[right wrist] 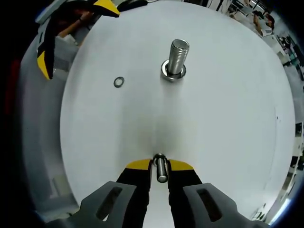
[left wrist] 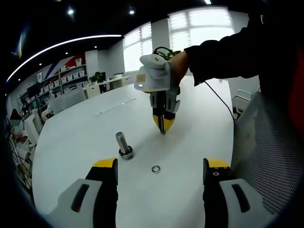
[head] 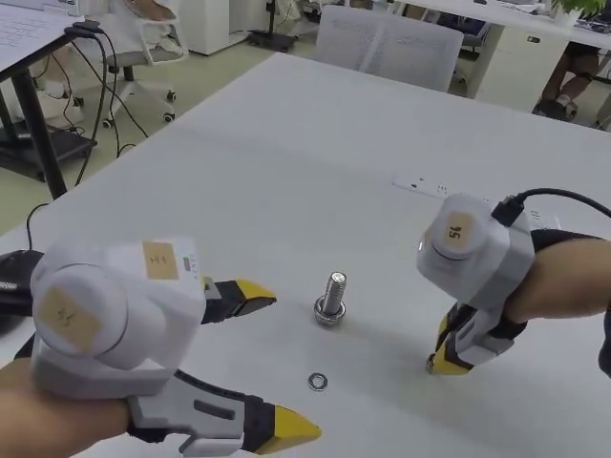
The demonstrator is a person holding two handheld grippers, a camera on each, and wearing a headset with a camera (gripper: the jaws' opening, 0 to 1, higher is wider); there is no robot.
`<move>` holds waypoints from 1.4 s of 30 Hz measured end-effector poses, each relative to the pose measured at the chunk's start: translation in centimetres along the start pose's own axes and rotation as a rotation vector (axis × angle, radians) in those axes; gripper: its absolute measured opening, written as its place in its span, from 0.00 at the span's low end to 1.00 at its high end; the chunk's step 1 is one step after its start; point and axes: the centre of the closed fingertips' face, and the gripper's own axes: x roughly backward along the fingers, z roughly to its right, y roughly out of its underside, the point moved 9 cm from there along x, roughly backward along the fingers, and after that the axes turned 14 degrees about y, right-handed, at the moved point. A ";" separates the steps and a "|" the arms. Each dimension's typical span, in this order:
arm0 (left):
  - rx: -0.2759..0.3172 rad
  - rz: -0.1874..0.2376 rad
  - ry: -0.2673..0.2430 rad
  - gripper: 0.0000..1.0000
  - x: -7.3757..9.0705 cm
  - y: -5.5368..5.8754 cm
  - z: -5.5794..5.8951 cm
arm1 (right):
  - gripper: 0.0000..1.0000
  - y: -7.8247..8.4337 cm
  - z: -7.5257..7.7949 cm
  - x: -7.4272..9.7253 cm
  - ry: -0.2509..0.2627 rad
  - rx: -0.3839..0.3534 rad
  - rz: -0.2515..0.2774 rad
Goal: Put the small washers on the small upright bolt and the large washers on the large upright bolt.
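A large bolt (head: 331,294) stands upright mid-table with washers around its base; it also appears as the large bolt (left wrist: 123,144) and the large bolt (right wrist: 175,57). One small washer (head: 318,382) lies flat in front of it, seen as the washer (left wrist: 156,168) and the washer (right wrist: 118,82). My left gripper (head: 275,364) is open, its jaws spread either side of the washer (left wrist: 160,166). My right gripper (head: 449,361) points down at the table, shut on a small bolt (right wrist: 161,170) held upright on the surface to the right of the large bolt.
The white table (head: 315,162) stretches far back. A white power strip (head: 420,184) lies behind the right gripper, whose black cable (head: 558,197) trails right. A grey chair (head: 387,43) stands at the far edge. The table's left edge (head: 95,186) drops to the floor.
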 end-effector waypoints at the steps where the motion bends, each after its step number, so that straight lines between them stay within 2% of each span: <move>1: 0.000 0.000 0.000 0.72 0.0 0.0 0.0 | 0.14 -0.1 0.0 0.0 0.000 0.000 0.000; 20: -0.002 -0.003 0.003 0.72 -0.1 0.0 0.0 | 0.21 -0.1 -0.2 0.3 -0.004 0.006 0.005; 28: -0.005 -0.007 0.003 0.72 -0.1 -0.1 0.1 | 0.25 -0.2 0.0 0.8 0.013 0.006 0.017; 42: -0.009 -0.005 -0.002 0.72 -0.1 -0.2 0.1 | 0.29 -1.9 -0.1 2.4 0.043 0.036 0.053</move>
